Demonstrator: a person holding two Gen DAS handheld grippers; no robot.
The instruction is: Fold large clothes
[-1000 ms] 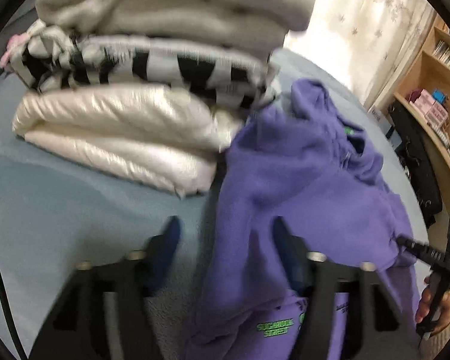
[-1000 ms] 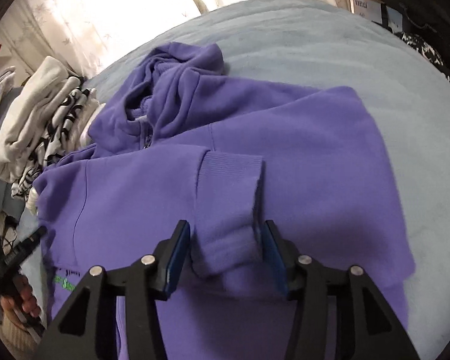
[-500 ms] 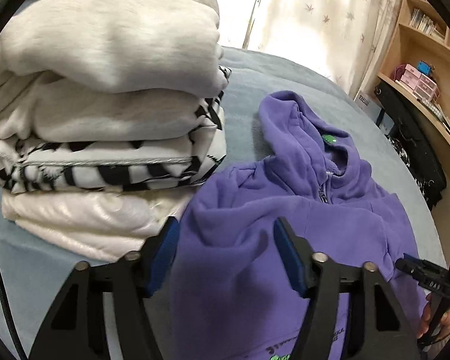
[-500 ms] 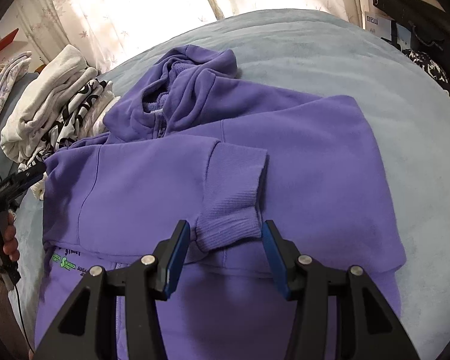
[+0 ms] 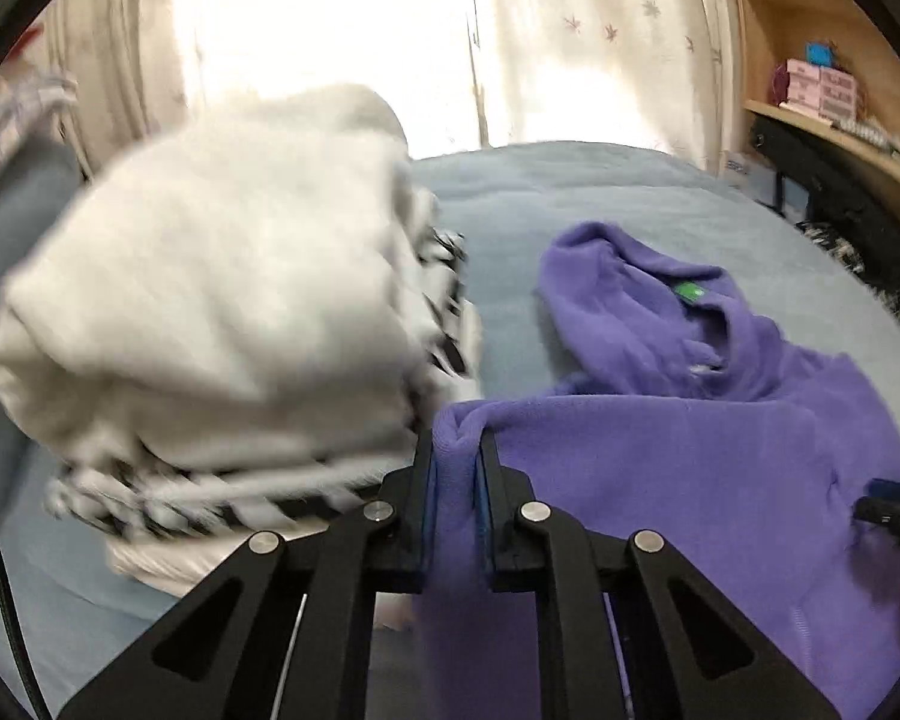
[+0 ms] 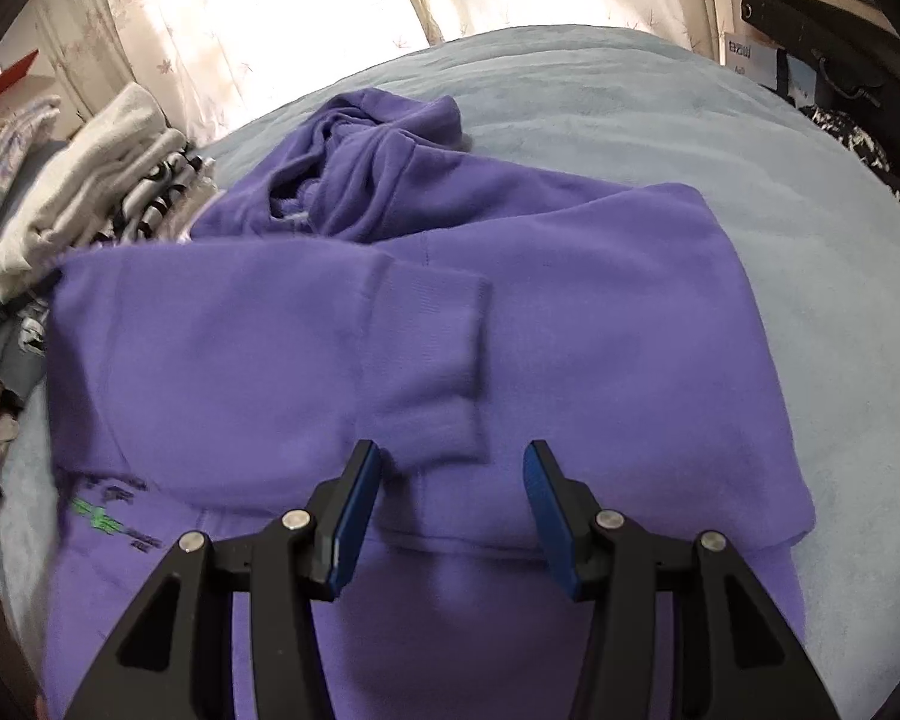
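Purple fleece hoodie (image 6: 510, 324) lies flat on the pale blue bed (image 6: 810, 192), one sleeve folded across the chest. Left gripper (image 5: 456, 468), open half a second ago, is now clamped on the hoodie's shoulder edge beside the stack of folded white and striped clothes (image 5: 222, 324). Right gripper (image 6: 450, 474) hovers, fingers apart, over the sleeve cuff (image 6: 444, 360). Side fold looks next.
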